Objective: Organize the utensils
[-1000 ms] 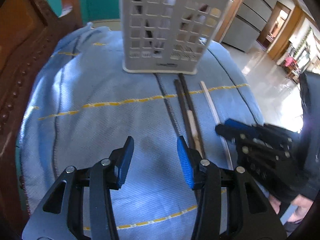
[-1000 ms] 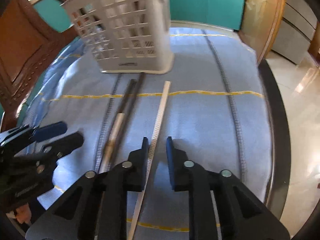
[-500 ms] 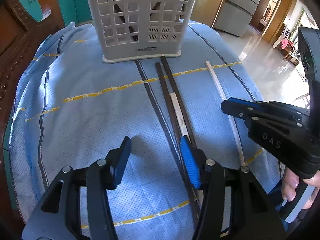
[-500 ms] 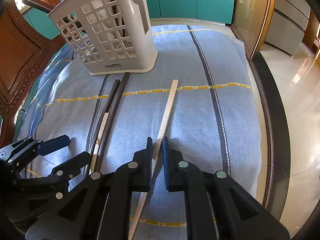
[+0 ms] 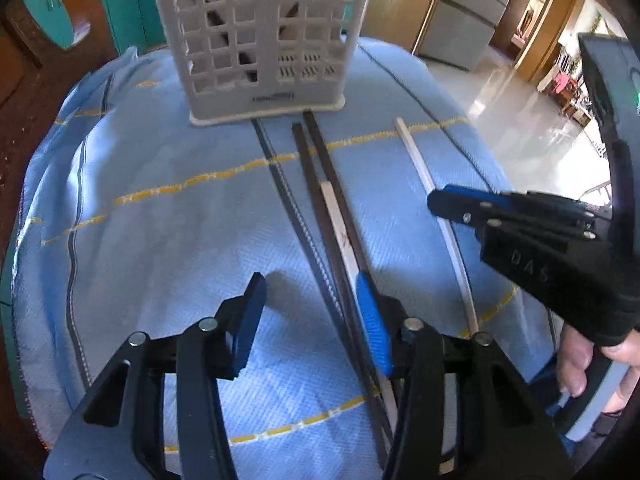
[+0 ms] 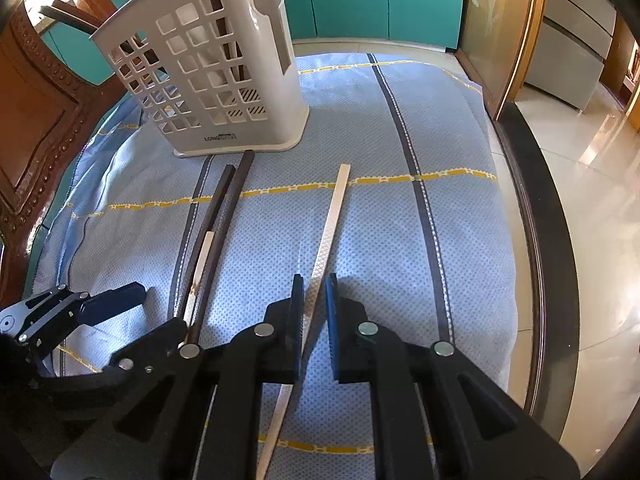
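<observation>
Right gripper (image 6: 311, 304), jaws narrowly parted, straddles the pale chopstick (image 6: 326, 236), which points lengthwise toward the utensil basket (image 6: 224, 80); nothing is clamped.

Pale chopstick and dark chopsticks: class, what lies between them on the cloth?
Only bare blue cloth separates the pale chopstick from the dark chopsticks, seen in the right wrist view.

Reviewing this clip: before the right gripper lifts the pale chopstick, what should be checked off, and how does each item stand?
1. Pale chopstick lies between the right gripper fingers: ok.
2. Fingers clamped on it: not ok, gaps show on both sides.
3. Left gripper clear of that chopstick: ok, it is open near the dark chopsticks.
4. Utensil holder upright: ok.
5. Free slot in the holder: cannot tell.
6. Blue cloth flat under the pick: ok.
</observation>
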